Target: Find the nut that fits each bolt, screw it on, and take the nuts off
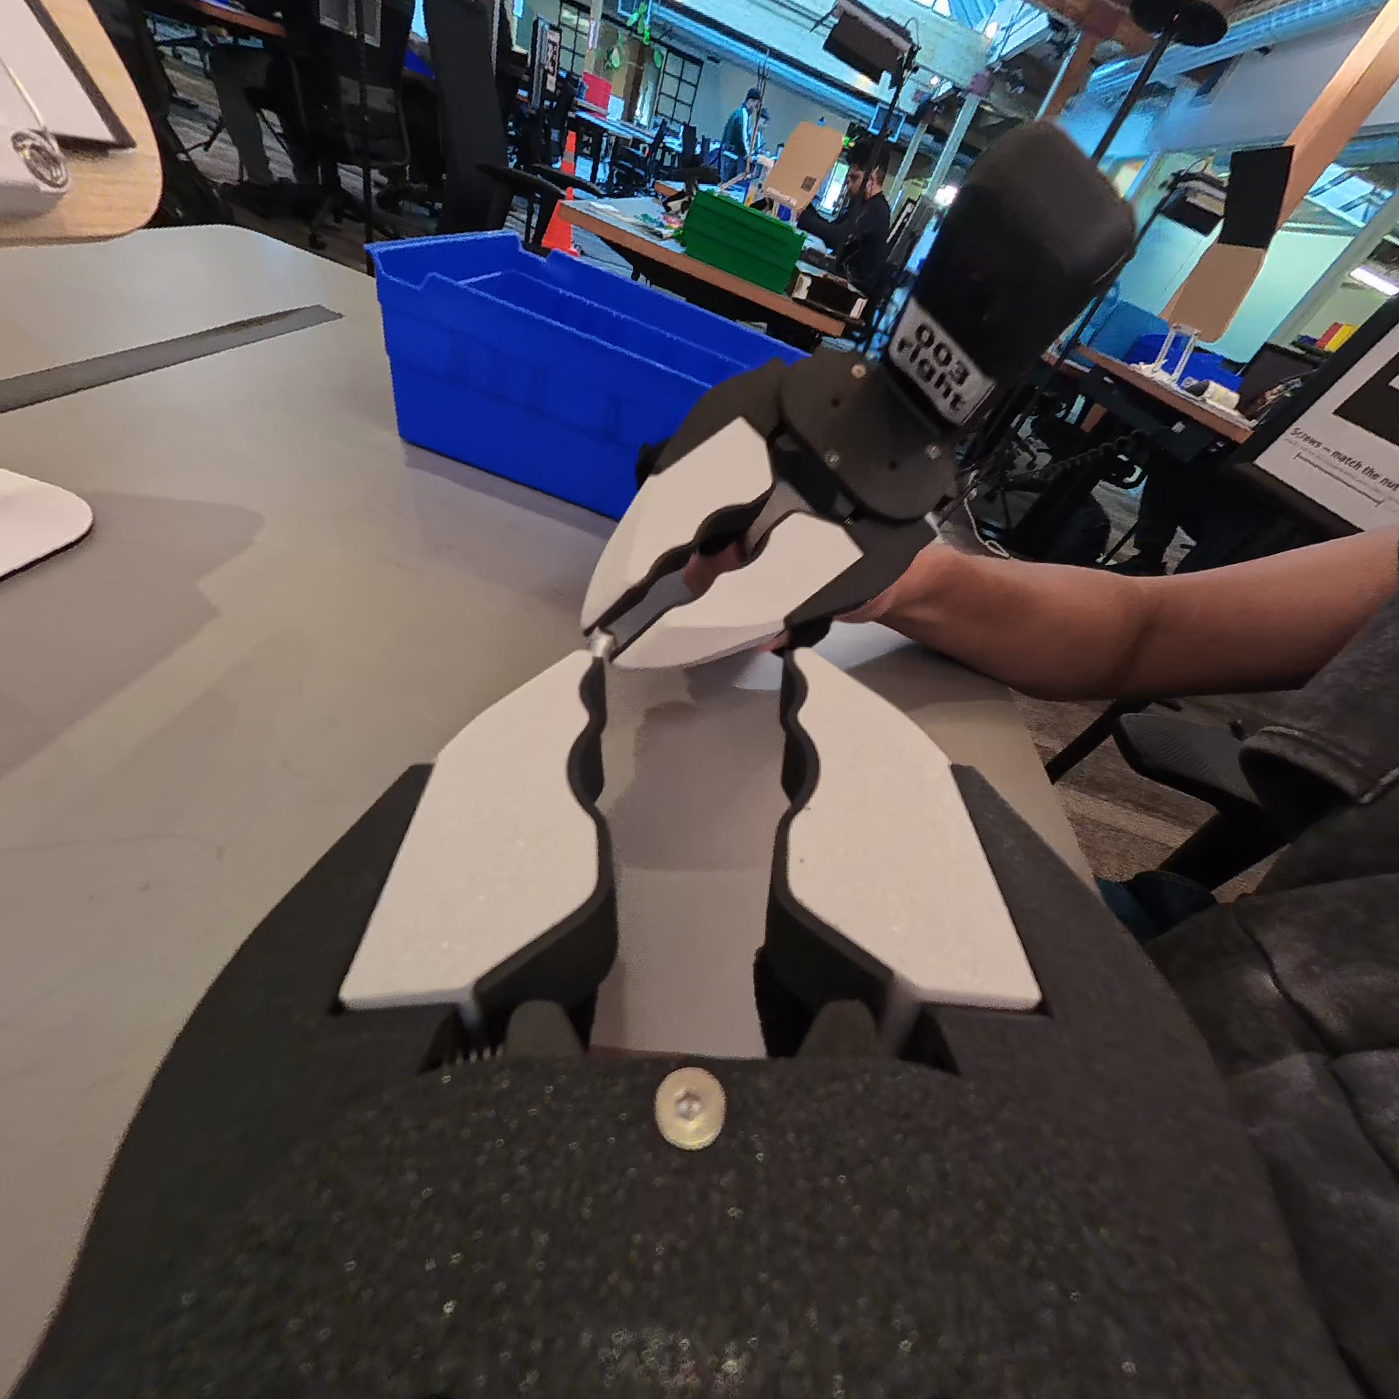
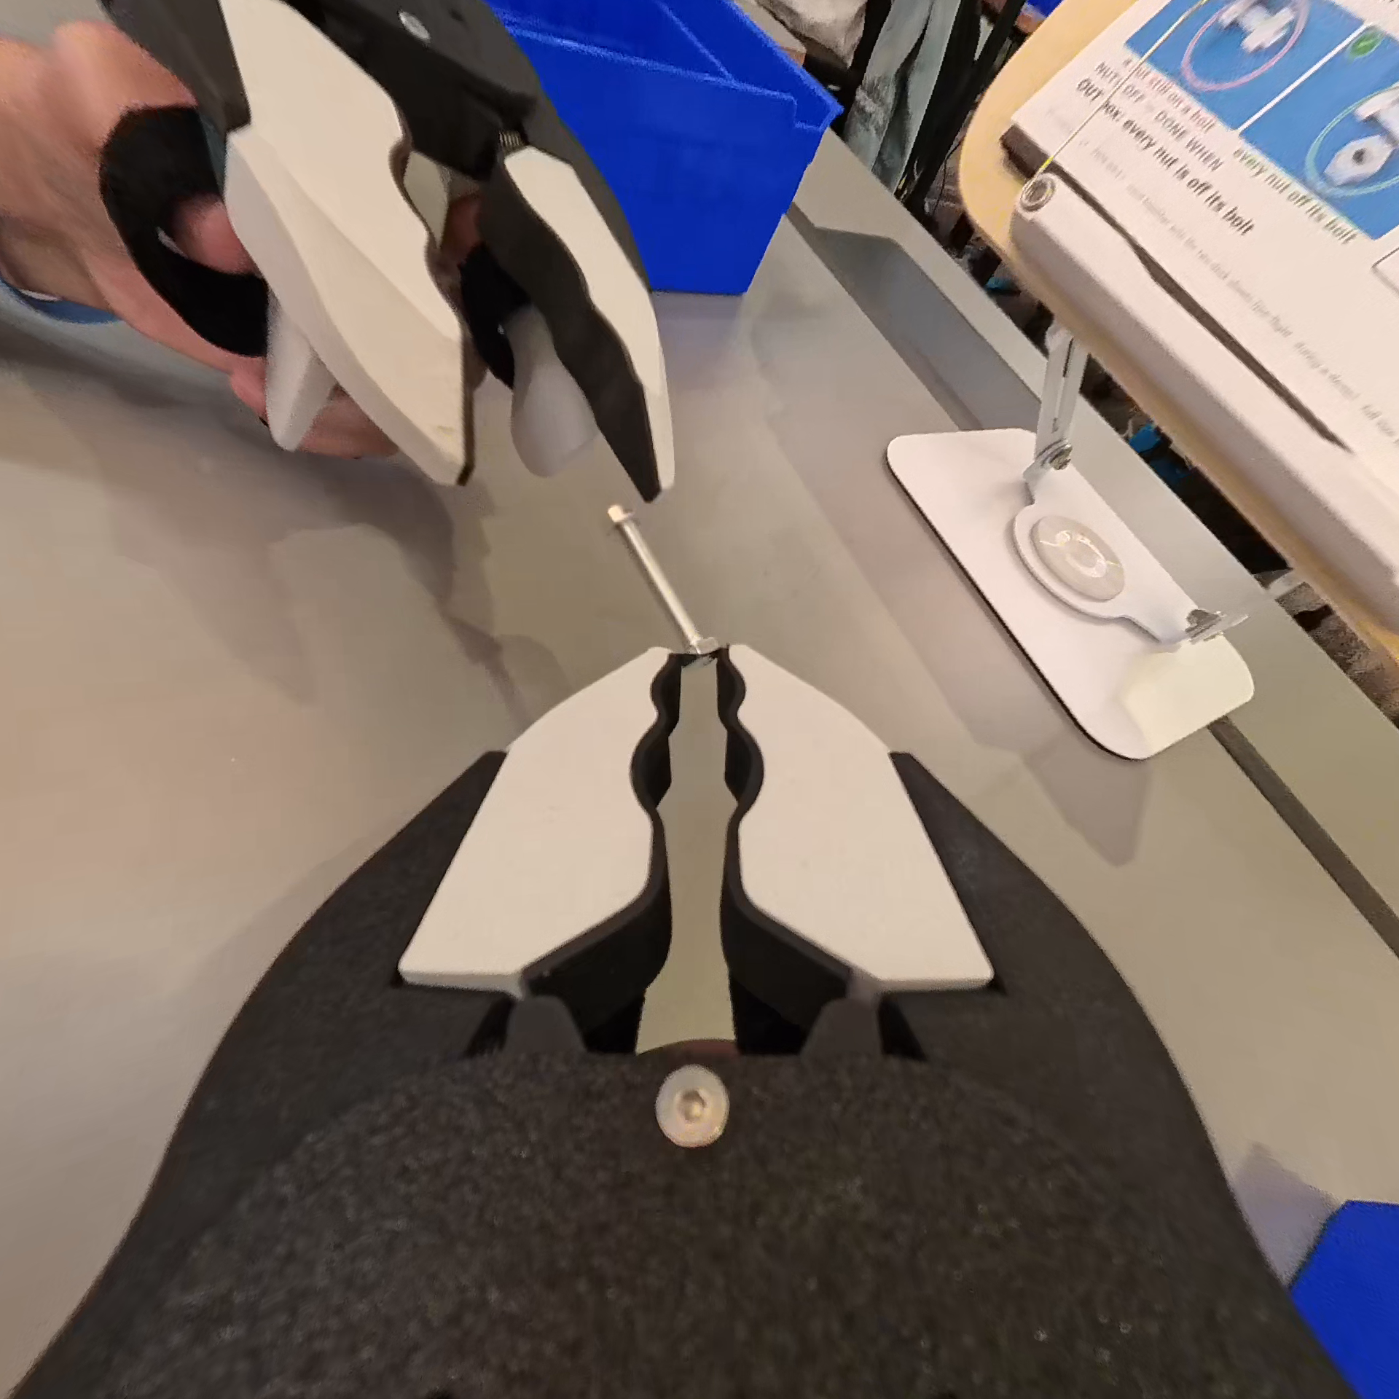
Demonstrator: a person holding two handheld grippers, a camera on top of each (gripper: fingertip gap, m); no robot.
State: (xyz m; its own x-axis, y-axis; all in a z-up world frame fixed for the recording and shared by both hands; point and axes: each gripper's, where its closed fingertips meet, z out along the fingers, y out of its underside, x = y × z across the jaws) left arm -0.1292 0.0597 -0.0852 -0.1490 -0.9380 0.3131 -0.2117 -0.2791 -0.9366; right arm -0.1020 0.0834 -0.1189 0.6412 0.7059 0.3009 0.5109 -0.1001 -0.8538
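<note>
A thin silver bolt [image 2: 657,579] sticks out over the grey table [image 2: 227,681]. My right gripper [image 2: 700,657] is shut on its head end. The shaft points away towards my left gripper [image 2: 553,481], which is open and empty. The bolt's far end carries a small pale piece [image 2: 616,513] just below one left fingertip [image 2: 649,488]; I cannot tell if it is a nut. In the left wrist view my left gripper [image 1: 693,666] stands open, and the bolt [image 1: 600,645] shows as a silver speck by its left fingertip [image 1: 592,670], held in the right gripper [image 1: 606,640].
A blue bin [image 1: 530,363] stands behind the grippers and also shows in the right wrist view [image 2: 681,151]. A white stand base [image 2: 1060,590] with an instruction board [image 2: 1211,189] is at the right. A forearm [image 1: 1098,613] crosses the table's edge. A blue object [image 2: 1355,1287] is at the lower right. Both grippers' tips are roughly 30 cm from the blue object [image 2: 1355,1287]. My left wrist view [image 1: 453,438] looks at it from another angle.
</note>
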